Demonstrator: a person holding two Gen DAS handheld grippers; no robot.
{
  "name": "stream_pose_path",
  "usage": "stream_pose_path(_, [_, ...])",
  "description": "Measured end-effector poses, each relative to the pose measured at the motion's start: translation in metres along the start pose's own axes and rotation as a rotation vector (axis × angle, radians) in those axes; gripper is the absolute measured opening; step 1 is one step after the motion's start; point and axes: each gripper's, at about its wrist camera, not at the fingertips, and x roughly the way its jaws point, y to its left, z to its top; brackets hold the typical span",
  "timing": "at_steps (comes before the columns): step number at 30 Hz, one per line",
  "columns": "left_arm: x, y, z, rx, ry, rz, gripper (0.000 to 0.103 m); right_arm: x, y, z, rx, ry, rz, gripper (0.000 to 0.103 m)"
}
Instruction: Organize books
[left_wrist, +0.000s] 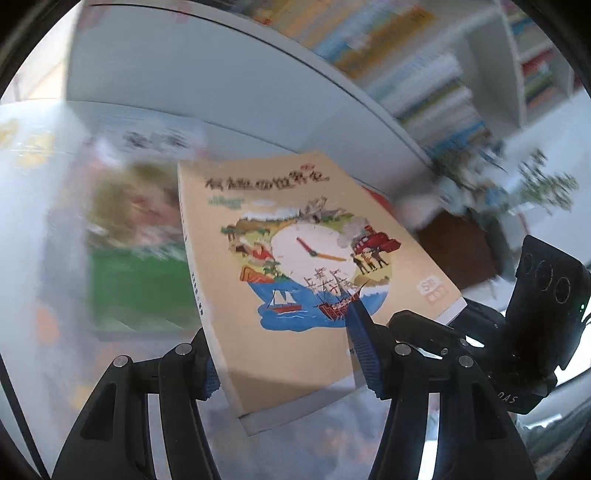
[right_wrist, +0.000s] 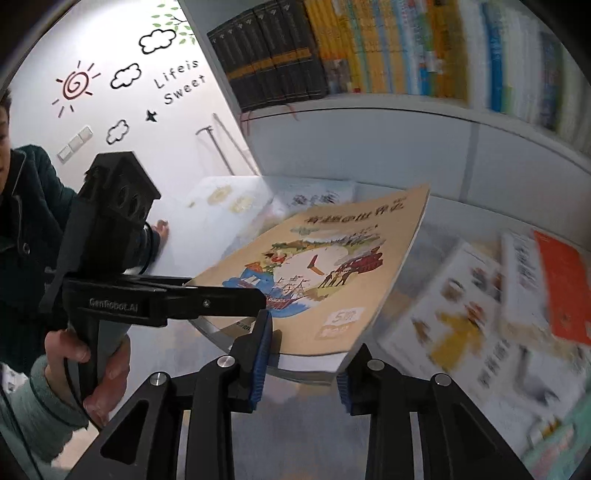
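From the left wrist view, my left gripper (left_wrist: 291, 354) straddles the near end of the tan book (left_wrist: 295, 266). Its left pad sits at the spine edge and its right pad presses onto the cover, so I read it as clamped on the book. The book's long axis runs straight ahead of this gripper, tilted up and away toward the white bookshelf (left_wrist: 221, 85). It hangs above the counter (left_wrist: 22, 221) and above blurred books lying flat there. The right gripper's body shows at the right, touching the book's near right corner.

From the right wrist view, my right gripper (right_wrist: 301, 360) has its 2 pads apart, with the book's near corner (right_wrist: 332, 295) lying between them. I cannot tell that either pad presses on it. The left gripper (right_wrist: 264, 325) comes in from the left and bites the same near edge, so I judge the left hand carries the weight. The shelf of upright books (right_wrist: 369, 55) lies ahead and above.
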Motion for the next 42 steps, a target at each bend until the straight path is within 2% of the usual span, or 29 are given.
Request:
stream_pose_path(3, [0.014,0.046,0.022,-0.066,-0.002,0.052,0.056,0.060,-0.010,0.022,0.024,0.022,0.065,0.030])
stream_pose_path(8, [0.039,0.097,0.054,-0.139,-0.020,0.061,0.056,0.145,-0.034,0.052,0.072,0.048,0.077,0.030])
stream_pose_path(11, [0.051,0.113,0.062,-0.148,-0.005,0.084,0.056,0.172,-0.049,0.064,0.123,0.064,0.102,0.030])
stream_pose_path(14, [0.054,0.113,0.056,-0.106,0.000,0.122,0.056,0.187,-0.047,0.062,0.082,0.076,0.038,0.030])
stream_pose_path(15, [0.051,0.113,0.053,-0.101,-0.005,0.140,0.056,0.191,-0.048,0.058,0.068,0.089,0.022,0.035])
stream_pose_path(16, [0.048,0.115,0.051,-0.107,-0.014,0.144,0.056,0.197,-0.050,0.051,0.069,0.119,0.024,0.044])
stream_pose_path(19, [0.033,0.130,0.045,-0.166,-0.050,0.126,0.058,0.193,-0.053,0.043,0.069,0.120,0.043,0.048])
stream_pose_path(21, [0.026,0.138,0.047,-0.190,-0.058,0.132,0.058,0.187,-0.054,0.038,0.042,0.147,0.009,0.048])
stream_pose_path(24, [0.025,0.146,0.053,-0.172,-0.052,0.229,0.058,0.171,-0.067,0.025,0.007,0.172,-0.031,0.048])
stream_pose_path(25, [0.027,0.149,0.055,-0.173,-0.046,0.230,0.058,0.161,-0.079,0.023,0.042,0.164,-0.027,0.048])
stream_pose_path(27, [0.034,0.159,0.060,-0.201,-0.038,0.186,0.058,0.148,-0.096,0.029,0.121,0.122,-0.010,0.048])
stream_pose_path(28, [0.034,0.159,0.062,-0.202,-0.058,0.178,0.061,0.145,-0.107,0.039,0.161,0.090,0.001,0.048])
stream_pose_path(30, [0.037,0.155,0.068,-0.202,-0.061,0.172,0.065,0.152,-0.112,0.055,0.163,0.080,-0.027,0.048])
stream_pose_path(31, [0.036,0.153,0.068,-0.201,-0.061,0.181,0.065,0.161,-0.109,0.062,0.137,0.087,-0.062,0.048])
stream_pose_path(32, [0.037,0.152,0.067,-0.202,-0.062,0.184,0.065,0.170,-0.105,0.067,0.115,0.097,-0.063,0.048])
stream_pose_path(36, [0.036,0.151,0.061,-0.208,-0.074,0.164,0.065,0.199,-0.083,0.067,0.073,0.154,-0.009,0.048])
stream_pose_path(39, [0.036,0.152,0.060,-0.205,-0.064,0.160,0.065,0.201,-0.061,0.064,0.022,0.141,-0.058,0.052])
stream_pose_path(42, [0.037,0.151,0.059,-0.198,-0.058,0.166,0.065,0.196,-0.063,0.061,0.016,0.142,0.004,0.052])
